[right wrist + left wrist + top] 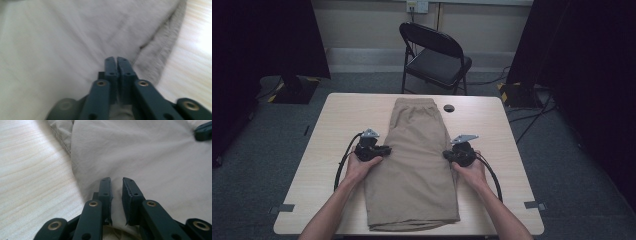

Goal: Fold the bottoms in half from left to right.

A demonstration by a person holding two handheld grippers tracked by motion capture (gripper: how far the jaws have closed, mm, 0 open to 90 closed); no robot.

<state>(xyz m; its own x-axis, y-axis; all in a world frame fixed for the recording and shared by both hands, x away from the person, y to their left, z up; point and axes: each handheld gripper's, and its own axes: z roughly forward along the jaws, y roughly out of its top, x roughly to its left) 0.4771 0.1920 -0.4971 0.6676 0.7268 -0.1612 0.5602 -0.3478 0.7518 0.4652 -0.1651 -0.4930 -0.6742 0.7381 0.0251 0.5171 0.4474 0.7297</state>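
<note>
Khaki shorts [419,160] lie flat and folded lengthwise on the wooden table [347,115], waistband at the far end. My left gripper [387,149] is at their left edge, about midway along. In the left gripper view, my left gripper [116,180] has its jaws close together with a ridge of the shorts [150,157] pinched between them. My right gripper [446,155] is at the right edge. In the right gripper view, my right gripper [116,58] has its jaws almost touching, shut on the shorts [62,50] near their hem.
A black folding chair [437,55] stands beyond the table's far edge. A small black round cap [448,108] sits in the tabletop beside the waistband. Bare wood [30,182] runs along both sides of the shorts. Dark curtains hang left and right.
</note>
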